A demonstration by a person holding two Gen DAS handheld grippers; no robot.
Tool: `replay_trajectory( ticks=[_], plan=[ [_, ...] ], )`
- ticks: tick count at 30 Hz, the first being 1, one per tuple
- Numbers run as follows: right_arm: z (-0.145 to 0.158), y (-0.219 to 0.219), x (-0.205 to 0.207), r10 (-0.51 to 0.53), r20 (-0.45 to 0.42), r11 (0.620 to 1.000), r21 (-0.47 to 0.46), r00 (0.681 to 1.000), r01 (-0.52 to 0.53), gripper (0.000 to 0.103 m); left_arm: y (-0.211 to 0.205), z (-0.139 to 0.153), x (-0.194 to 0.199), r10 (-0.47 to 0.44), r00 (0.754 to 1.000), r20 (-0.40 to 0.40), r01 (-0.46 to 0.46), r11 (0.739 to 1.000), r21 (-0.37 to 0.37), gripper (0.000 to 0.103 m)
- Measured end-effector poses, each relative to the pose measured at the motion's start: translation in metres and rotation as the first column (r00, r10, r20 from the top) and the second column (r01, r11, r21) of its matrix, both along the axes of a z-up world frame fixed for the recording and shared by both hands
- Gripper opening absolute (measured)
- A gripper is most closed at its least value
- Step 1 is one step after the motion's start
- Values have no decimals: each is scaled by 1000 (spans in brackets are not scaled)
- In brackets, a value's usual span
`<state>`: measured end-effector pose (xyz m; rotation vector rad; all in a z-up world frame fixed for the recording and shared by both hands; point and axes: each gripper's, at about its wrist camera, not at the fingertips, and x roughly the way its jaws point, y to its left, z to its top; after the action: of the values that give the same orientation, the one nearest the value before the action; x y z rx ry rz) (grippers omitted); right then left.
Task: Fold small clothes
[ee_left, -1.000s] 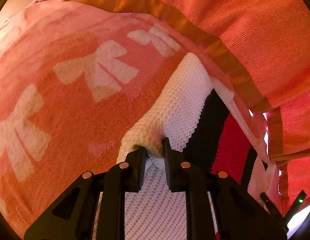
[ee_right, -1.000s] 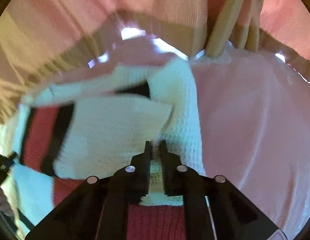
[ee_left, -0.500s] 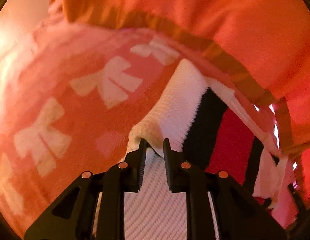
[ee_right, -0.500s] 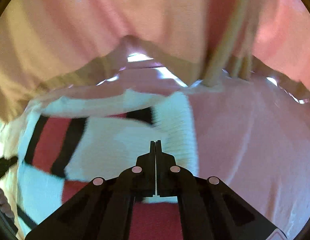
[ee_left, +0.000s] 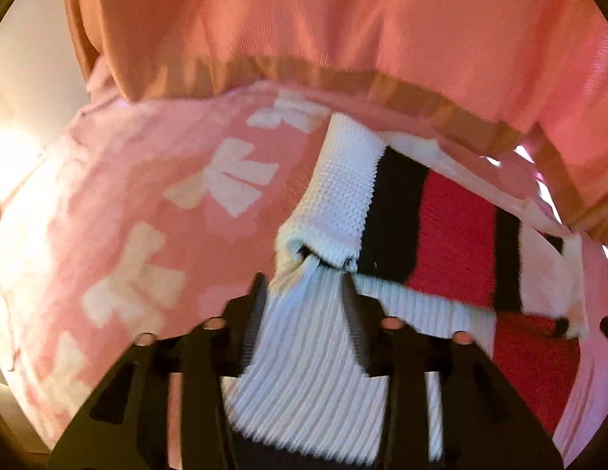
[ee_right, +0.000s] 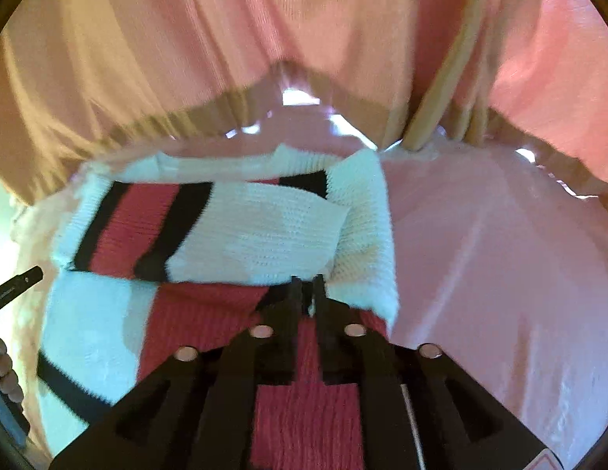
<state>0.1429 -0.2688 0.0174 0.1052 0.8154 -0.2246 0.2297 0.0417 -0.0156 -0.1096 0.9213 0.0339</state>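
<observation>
A small knit sweater [ee_left: 449, 231] with white, black and red stripes lies on a pink blanket [ee_left: 155, 203] printed with white bows. My left gripper [ee_left: 304, 290] stands open over the sweater's white ribbed edge, with the cloth lying loose between the fingers. In the right wrist view the sweater [ee_right: 241, 231] lies partly folded, a white sleeve laid across it. My right gripper [ee_right: 307, 286] is nearly closed and pinches the sweater's red and white edge.
An orange-pink cloth [ee_left: 343, 27] with a tan hem hangs close over the far side of the blanket in both views. Tan cords [ee_right: 441, 94] hang at the right. The other gripper's tip [ee_right: 14, 286] shows at the left edge.
My left gripper has opened and let go of the white ribbed edge, and drawn back a little. My right gripper has stayed pinched on the sweater's edge and shifted back.
</observation>
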Motion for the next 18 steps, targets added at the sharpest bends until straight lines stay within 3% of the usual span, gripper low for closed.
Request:
replay_trajectory(
  ticks=[2,8,12,18],
  plan=[
    [1,4,-34,-19,29,999,-32,999,19,38,3,9,-29,-19,998,54,16,998,66,54],
    [-14,24,-113,-2,63,993,-121,998,10,48,8,14,-102,-81,990,115,61,984,169,63],
    [-36,35,-148,-5,43,986,-167,999,12,54,8,5,-138,-110,988,112,86,976,200,66],
    [-72,41,-189,-9,-23,992,-125,1000,6,57,14,-22,-172,-116,992,50,105,975,194,66]
  ],
)
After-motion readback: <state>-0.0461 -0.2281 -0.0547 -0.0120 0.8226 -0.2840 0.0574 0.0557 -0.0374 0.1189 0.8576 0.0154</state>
